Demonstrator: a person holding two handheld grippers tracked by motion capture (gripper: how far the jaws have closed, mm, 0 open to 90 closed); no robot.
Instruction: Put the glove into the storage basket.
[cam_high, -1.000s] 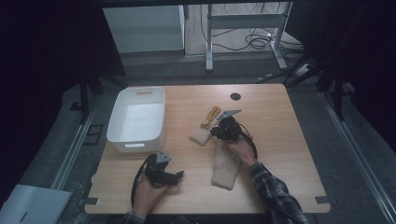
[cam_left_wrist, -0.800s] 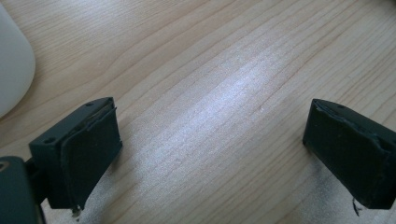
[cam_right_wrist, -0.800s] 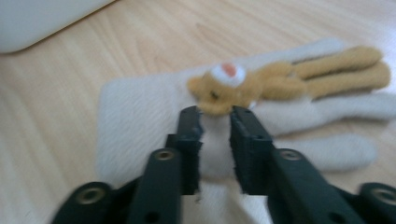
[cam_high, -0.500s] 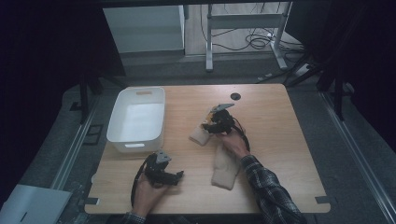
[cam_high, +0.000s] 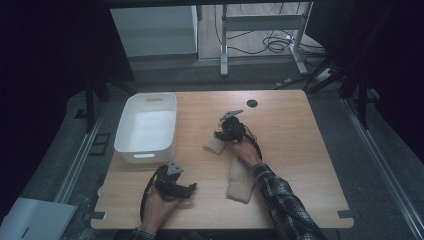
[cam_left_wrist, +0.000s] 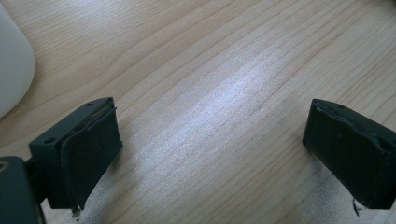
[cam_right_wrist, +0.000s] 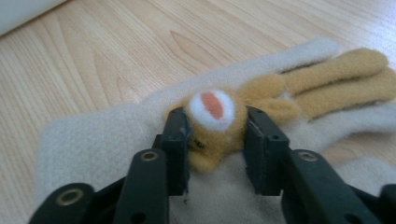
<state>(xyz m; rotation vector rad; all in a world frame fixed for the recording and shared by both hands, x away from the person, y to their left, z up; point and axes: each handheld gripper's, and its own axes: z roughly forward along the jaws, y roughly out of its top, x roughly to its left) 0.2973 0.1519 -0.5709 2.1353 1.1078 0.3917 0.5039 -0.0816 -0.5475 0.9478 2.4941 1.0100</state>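
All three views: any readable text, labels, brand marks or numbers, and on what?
None readable. The white bin, wooden table, cream glove with its tan plush animal, and both the left gripper and right gripper show no print.

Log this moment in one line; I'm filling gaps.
right gripper: closing on glove's tan animal face | left gripper: open, idle | white bin: untouched
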